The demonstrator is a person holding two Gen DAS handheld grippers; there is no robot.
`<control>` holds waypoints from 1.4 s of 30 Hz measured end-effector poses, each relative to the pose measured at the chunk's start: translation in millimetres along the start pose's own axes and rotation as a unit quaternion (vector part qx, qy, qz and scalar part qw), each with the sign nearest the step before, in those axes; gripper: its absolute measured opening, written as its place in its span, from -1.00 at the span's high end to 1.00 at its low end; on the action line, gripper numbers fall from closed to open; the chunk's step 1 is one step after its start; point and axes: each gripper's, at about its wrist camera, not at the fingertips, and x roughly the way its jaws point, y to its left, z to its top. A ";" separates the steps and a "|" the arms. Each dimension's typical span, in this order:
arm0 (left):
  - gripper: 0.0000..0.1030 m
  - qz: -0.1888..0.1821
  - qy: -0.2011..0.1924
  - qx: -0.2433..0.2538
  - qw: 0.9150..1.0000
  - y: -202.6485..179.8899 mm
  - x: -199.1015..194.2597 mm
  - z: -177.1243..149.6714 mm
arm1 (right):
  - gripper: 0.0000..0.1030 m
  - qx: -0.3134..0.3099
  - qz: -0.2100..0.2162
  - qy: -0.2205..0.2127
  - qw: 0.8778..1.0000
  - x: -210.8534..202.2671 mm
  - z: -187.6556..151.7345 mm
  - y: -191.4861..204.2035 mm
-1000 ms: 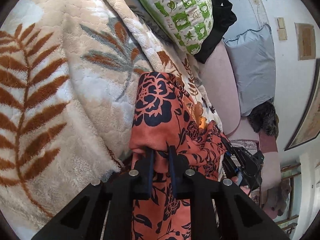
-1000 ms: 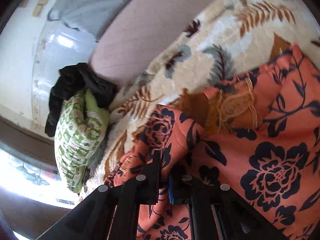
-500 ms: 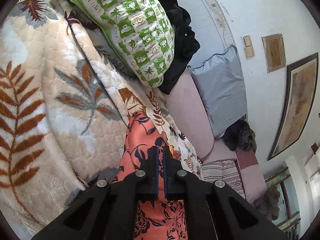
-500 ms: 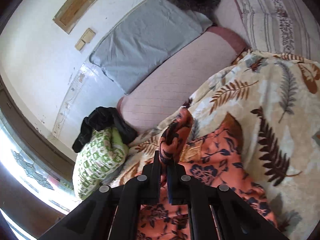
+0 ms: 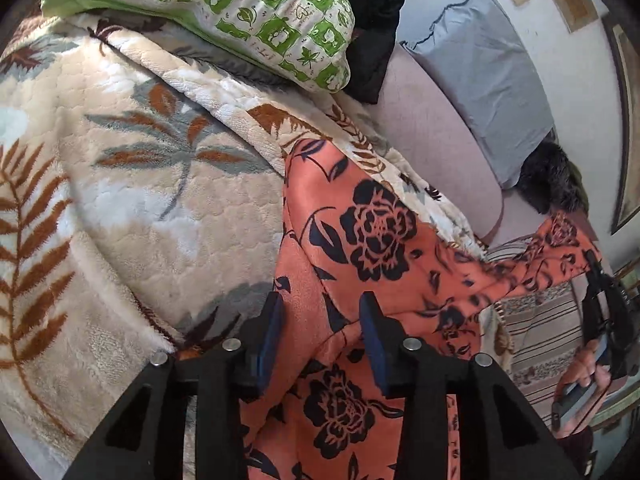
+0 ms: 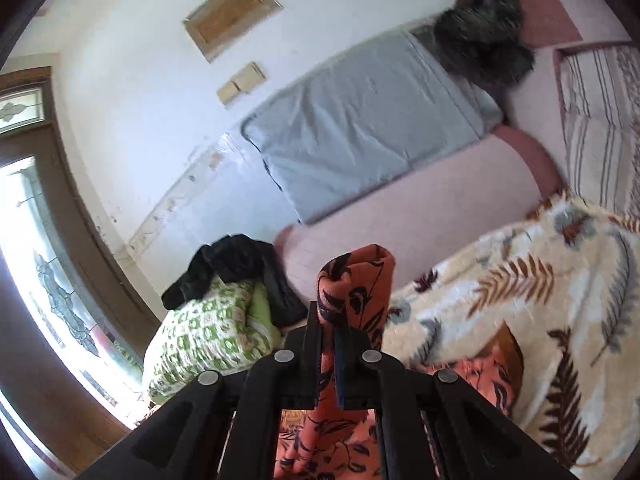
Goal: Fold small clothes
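With the right gripper (image 6: pixel 328 344) clamped on a raised bunch of the orange floral garment (image 5: pixel 360 240) above the leaf-print blanket (image 5: pixel 140 200), keep it taut while the left gripper (image 5: pixel 322 336), jaws just parted and pads clear, regrips the edge.

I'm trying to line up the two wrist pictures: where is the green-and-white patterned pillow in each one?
Left wrist view: the green-and-white patterned pillow lies along the top edge, left of centre, above the leaf-print blanket.
Right wrist view: the pillow sits lower left, just left of the right gripper.
Shared landmark: the black garment bunched against the pillow in both views.
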 end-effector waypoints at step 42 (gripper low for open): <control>0.81 0.059 0.022 0.020 0.998 7.4 13.3 0.6 | 0.39 0.260 -0.243 0.324 0.877 148.7 -85.5 -144.4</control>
